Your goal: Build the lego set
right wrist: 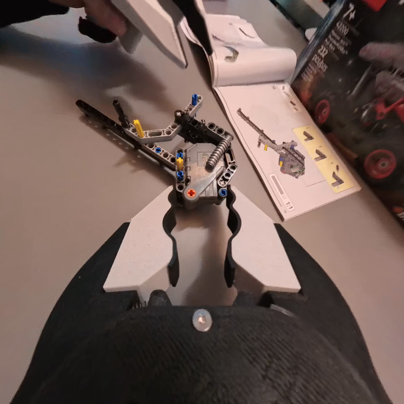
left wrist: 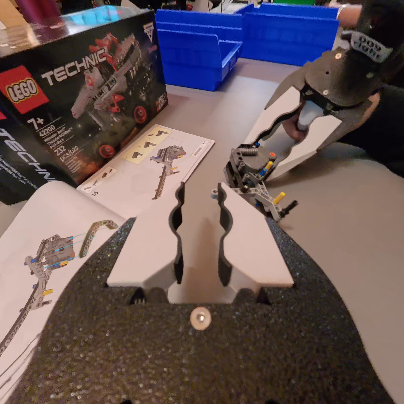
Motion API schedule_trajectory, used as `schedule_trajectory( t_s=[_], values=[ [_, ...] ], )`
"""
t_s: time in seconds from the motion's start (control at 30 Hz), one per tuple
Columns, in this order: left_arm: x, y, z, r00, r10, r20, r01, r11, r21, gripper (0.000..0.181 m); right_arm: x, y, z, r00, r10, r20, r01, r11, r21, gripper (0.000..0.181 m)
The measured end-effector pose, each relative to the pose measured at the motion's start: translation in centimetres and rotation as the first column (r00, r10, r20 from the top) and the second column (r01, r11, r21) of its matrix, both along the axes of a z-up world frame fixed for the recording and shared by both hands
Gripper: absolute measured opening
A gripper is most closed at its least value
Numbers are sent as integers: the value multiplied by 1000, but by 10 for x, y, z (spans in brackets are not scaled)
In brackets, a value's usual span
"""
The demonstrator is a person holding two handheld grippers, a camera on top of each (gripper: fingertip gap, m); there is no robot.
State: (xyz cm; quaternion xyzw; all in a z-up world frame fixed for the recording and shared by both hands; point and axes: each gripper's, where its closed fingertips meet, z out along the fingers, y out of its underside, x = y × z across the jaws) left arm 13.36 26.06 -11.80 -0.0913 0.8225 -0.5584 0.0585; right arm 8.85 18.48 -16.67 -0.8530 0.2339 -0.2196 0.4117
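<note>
Two grippers: right gripper [right wrist: 202,194] jaws clamp ridged grey plastic lego assembly [right wrist: 196,172]; left gripper [left wrist: 200,196] jaws parted, empty.

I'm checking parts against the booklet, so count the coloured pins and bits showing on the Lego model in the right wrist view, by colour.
On the Lego model, as far as this view shows:
Blue pins: 5
Yellow pins: 2
Orange piece: 1
Total: 8
</note>
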Motion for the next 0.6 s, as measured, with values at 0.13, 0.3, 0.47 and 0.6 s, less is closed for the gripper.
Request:
schedule_trajectory(
  t_s=[0.13, 0.3, 0.47, 0.6],
  values=[
    [-8, 1, 6, 1000, -26, 3, 26, 999, -31, 32, 1, 6, 16, 981, 14, 194, -7, 999, -39, 44],
    [-24, -5, 20, 999, -49, 16, 50, 992, -113, 42, 10, -3, 54, 785, -1, 620, 143, 974, -179, 44],
    [-42, -21, 33, 992, -112, -65, 96, 972, -212, 55, -1, 2, 93, 521, 56, 852, 268, 936, -226, 44],
    [-56, -26, 51, 982, -176, -69, 149, 946, -289, 62, -13, 6, 117, 361, 62, 931, 317, 930, -185, 44]
  ],
)
